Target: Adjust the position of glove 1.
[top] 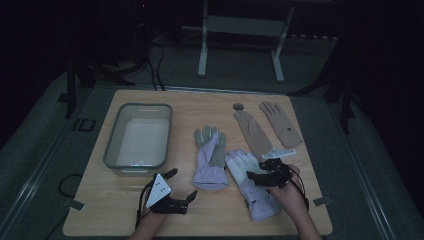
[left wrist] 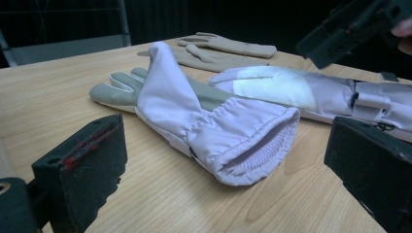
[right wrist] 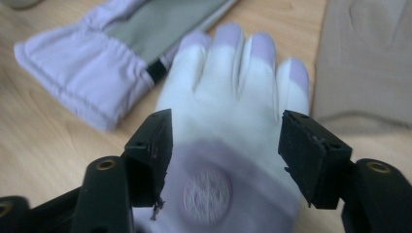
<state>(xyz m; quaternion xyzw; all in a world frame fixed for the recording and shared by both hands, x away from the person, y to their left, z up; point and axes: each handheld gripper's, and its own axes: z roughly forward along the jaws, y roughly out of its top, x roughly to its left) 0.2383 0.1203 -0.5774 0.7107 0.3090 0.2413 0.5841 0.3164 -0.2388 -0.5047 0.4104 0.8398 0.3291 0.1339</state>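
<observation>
A dim lab-style recording room

A bare wooden table (top: pixel 100 210) stands on grey carpet, with cables (top: pixel 155 65) trailing (all in darkness) past a white metal stand (top: pixel 240 30).

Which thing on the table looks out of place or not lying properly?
The left lilac glove is folded over itself, with its grey palm showing, while the right lilac glove and both beige gloves lie flat. Nothing looks spilled or damaged.

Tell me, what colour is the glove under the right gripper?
Lilac glove with a white palm, clearest in the right gripper view.
</observation>
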